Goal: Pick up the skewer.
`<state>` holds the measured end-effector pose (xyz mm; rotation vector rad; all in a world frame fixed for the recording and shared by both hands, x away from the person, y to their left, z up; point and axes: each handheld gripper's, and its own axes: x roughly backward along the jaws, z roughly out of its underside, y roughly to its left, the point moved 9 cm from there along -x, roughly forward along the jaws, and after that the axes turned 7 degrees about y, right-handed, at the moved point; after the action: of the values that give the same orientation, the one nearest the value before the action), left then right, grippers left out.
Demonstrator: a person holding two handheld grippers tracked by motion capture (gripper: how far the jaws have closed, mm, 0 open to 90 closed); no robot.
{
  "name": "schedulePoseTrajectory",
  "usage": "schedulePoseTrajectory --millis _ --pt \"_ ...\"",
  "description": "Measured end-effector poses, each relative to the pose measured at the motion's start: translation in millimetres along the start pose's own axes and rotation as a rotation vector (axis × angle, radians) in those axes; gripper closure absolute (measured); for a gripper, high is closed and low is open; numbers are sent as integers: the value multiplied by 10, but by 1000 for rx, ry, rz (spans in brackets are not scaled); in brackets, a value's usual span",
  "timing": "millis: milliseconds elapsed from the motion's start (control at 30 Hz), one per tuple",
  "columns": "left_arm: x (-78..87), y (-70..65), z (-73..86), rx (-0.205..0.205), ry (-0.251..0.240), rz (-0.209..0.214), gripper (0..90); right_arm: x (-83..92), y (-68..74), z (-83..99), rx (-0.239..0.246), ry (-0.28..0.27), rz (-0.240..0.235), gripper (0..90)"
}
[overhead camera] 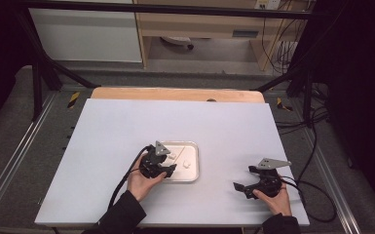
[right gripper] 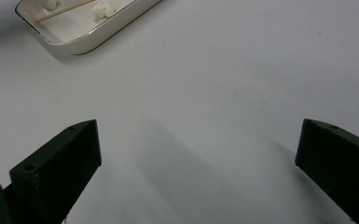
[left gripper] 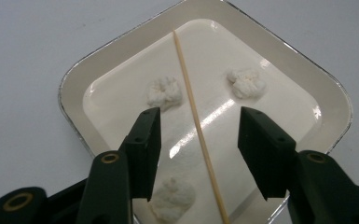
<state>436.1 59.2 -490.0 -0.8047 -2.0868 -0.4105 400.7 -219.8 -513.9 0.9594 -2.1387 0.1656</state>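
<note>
A shallow white tray (overhead camera: 195, 168) with a metallic rim (left gripper: 74, 84) sits on the white tabletop. In it lie a thin wooden skewer (left gripper: 193, 107) and three white fluffy lumps (left gripper: 164, 92) (left gripper: 246, 83) (left gripper: 173, 198). My left gripper (left gripper: 199, 115) hangs over the tray's left part (overhead camera: 163, 168), its jaws standing apart on either side of the skewer without touching it. My right gripper (overhead camera: 243, 178) rests low over bare table to the right of the tray, jaws wide open (right gripper: 198, 128) with nothing between them. The tray (right gripper: 74, 44) lies far off in the right gripper view.
The white board (overhead camera: 126, 131) covers a wooden table whose edge (overhead camera: 175, 93) shows at the back. Black frame bars (overhead camera: 44, 73) stand at the far corners. Cables (overhead camera: 311, 190) trail off the right side.
</note>
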Motion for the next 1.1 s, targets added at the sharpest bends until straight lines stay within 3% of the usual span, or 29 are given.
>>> schedulePoseTrajectory --millis 500,733,1100 --pt "-160 -48 42 6 43 -28 720 -1 2 -2 -1 -1 -1 6" --pt "-180 -67 57 8 39 -35 804 1 3 -2 -1 -1 -2 6" --pt "-181 -92 65 23 32 -66 871 0 5 -3 -2 -2 -3 6"
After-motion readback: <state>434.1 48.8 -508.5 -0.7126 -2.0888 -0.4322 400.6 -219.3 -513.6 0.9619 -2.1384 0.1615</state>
